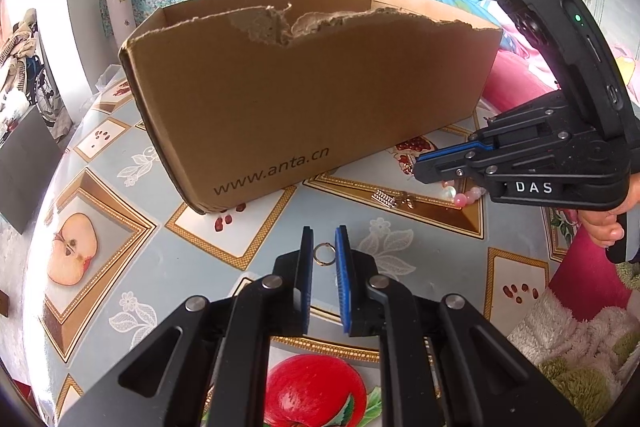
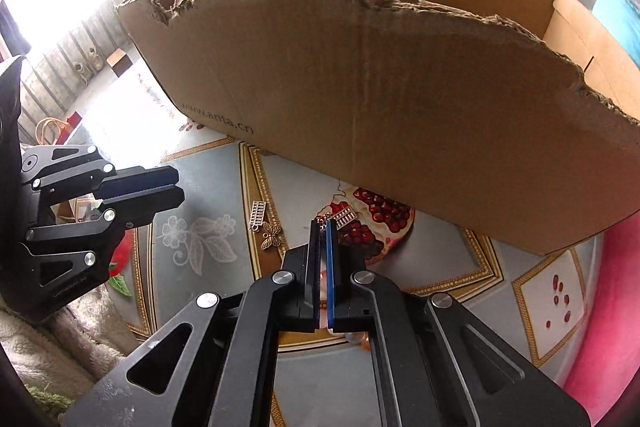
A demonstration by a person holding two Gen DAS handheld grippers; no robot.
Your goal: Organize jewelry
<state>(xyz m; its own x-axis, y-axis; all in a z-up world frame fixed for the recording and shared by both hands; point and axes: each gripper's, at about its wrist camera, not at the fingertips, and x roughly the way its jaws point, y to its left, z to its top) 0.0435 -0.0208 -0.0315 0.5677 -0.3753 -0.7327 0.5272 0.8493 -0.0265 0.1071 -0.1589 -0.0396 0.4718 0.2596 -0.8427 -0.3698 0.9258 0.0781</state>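
My left tongs [image 1: 324, 247] stand released, a small metal ring [image 1: 323, 253] between them. My right tongs [image 2: 323, 227] clench a dangling charm [image 2: 322, 217] before the torn cardboard box [image 2: 400, 99].

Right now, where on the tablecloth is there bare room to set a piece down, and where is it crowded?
Free: the patch left of the left hand-held gripper, between the printed half apple and the cardboard box. Crowded: in front of the box, where the small ring, abacus charm, butterfly charm and pink beads lie near the right hand-held gripper.
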